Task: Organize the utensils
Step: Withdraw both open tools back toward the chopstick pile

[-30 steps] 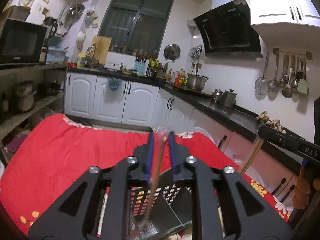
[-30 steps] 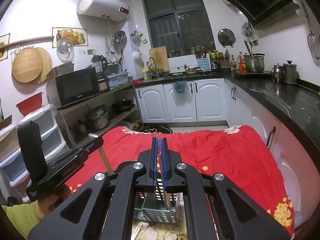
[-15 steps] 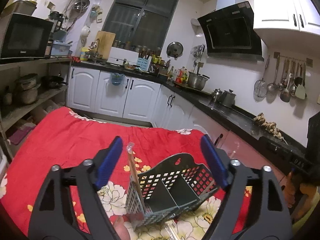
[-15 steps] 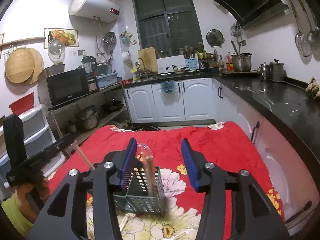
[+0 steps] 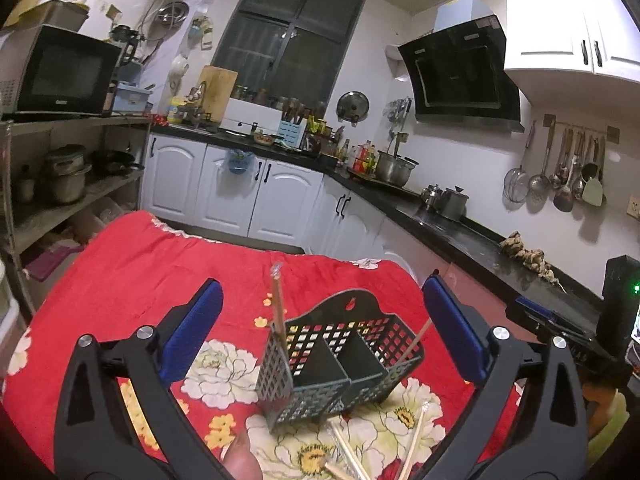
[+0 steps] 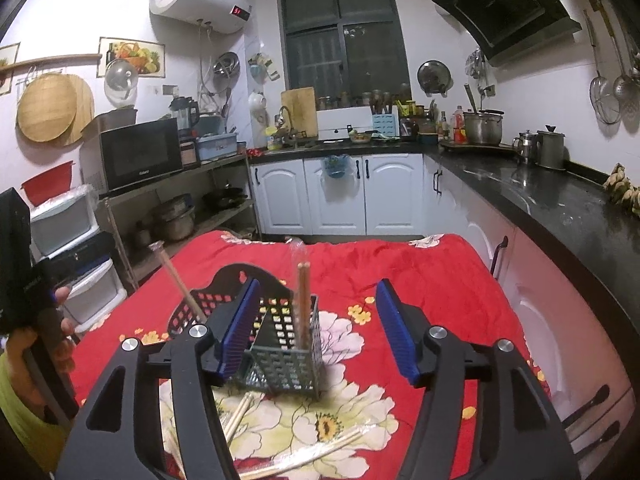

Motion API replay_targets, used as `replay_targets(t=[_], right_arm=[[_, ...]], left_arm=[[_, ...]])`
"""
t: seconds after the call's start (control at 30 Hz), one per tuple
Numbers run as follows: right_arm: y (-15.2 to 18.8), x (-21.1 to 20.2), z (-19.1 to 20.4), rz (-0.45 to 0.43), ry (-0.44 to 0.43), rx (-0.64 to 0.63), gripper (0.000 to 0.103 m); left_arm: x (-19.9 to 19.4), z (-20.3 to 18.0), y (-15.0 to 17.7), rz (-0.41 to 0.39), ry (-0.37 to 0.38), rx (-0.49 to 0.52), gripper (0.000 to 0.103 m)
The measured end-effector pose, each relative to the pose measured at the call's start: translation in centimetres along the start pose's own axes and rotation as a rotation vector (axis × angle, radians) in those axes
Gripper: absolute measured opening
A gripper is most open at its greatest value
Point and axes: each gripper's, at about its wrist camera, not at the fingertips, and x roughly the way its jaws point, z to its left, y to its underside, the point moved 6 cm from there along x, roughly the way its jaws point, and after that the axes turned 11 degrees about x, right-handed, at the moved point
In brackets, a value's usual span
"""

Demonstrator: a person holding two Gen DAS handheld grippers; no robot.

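Note:
A dark grey slotted utensil basket stands on the red floral tablecloth. One wrapped pair of chopsticks stands in its left end compartment. Another pair stands in the right end compartment, also seen as a thin stick. My left gripper is open wide and still opening, pulled back from the basket with nothing touching its pads. My right gripper is also opening; the chopsticks show between its fingers, untouched.
Several loose wrapped chopsticks lie on the cloth in front of the basket. A black counter runs along the right and metal shelves stand left. A hand holds the other gripper at the left edge.
Both grippers were shut on chopsticks above the basket. They have opened and let go, the chopsticks now stand in the basket, and both grippers have drawn back.

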Motion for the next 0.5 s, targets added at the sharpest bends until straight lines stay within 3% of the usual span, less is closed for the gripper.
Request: replay_targets(t=[0.23, 0.5], right_arm=[[1.5, -0.7, 0.9, 0.025, -0.012, -0.024, 0.059], [3.9, -1.7, 1.4, 0.065, -0.008, -0.054, 0.059]], left_arm=[[-1.5, 0.9, 1.1, 0.015, -0.020, -0.043, 0.093], [-2.3, 0.5, 3.7, 0.086, -0.001, -0.054, 0.093]])
